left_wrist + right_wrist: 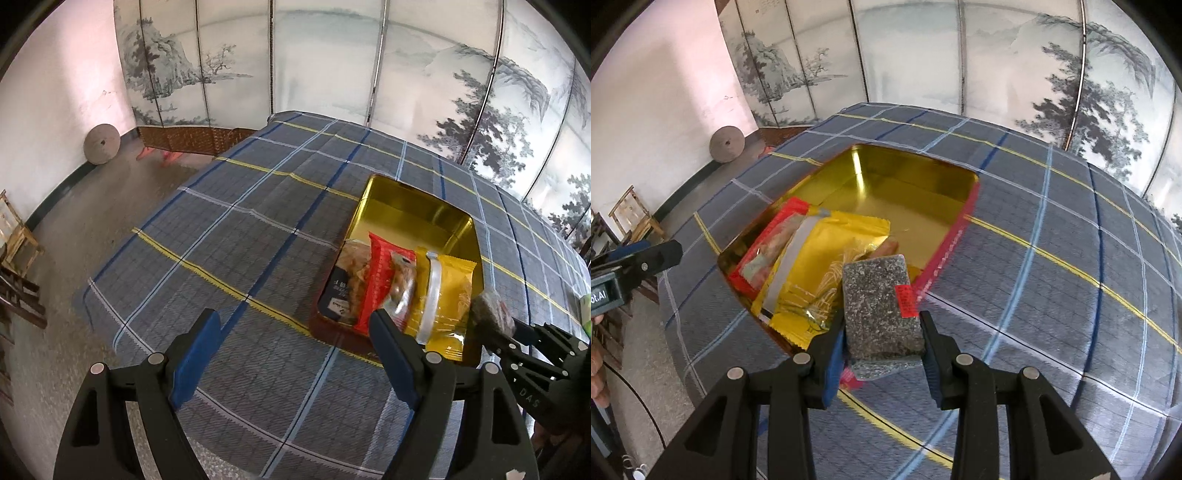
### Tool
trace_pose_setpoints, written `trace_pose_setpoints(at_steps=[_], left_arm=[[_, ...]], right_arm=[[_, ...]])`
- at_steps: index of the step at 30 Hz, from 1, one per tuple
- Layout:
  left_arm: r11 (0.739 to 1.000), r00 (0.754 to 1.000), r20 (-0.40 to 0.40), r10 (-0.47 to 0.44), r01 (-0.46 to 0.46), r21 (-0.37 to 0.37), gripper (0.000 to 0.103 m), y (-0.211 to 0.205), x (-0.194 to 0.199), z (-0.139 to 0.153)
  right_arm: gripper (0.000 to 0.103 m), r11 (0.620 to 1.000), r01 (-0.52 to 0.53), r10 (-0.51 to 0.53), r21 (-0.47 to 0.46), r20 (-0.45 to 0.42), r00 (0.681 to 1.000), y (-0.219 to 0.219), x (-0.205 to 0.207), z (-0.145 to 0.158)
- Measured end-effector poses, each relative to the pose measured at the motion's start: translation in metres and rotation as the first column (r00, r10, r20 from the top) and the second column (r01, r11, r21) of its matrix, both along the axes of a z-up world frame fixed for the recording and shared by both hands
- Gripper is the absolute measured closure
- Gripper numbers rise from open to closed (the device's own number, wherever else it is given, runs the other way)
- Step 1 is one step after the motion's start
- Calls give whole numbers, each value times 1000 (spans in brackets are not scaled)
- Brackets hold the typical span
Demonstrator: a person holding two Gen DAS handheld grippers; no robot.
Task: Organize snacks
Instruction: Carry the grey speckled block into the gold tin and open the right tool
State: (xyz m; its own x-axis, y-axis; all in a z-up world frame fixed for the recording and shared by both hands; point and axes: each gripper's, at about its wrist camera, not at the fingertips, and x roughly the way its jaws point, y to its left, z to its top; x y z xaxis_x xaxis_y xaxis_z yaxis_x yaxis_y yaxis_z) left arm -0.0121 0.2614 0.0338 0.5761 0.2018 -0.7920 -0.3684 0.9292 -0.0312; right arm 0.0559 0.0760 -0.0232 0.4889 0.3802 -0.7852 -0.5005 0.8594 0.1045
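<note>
Right gripper [882, 332] clamps the speckled grey snack block [881, 306] at the tin's near edge.
Left gripper [295, 332] hangs open, empty; packets fill the gold tin [923, 206].

The far half of the tin [916, 199] lies bare, open to approach from above. Its near half is filled by a yellow packet [827, 266], a red packet [772, 251] and a dark packet [341, 291]. The cloth [229, 229] left of the tin is free. The right gripper [882, 325], clamped on a speckled block [879, 306], hangs over the tin's near corner, just beside the left gripper's [295, 325] wide-spread jaws.
</note>
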Motion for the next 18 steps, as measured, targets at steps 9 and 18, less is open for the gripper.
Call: trace_pose_setpoints(at_steps=[9,18], left_arm=[[1000,1000,3,15,-15,-9,23,8,-3,-1],[1000,1000,9,15,-15,1,23,9,-5,2]], right_arm=[[66,1000,26,-26,15,-2,1000,8,9,8],[66,998,62,-62,11,31,998,6,33,10]])
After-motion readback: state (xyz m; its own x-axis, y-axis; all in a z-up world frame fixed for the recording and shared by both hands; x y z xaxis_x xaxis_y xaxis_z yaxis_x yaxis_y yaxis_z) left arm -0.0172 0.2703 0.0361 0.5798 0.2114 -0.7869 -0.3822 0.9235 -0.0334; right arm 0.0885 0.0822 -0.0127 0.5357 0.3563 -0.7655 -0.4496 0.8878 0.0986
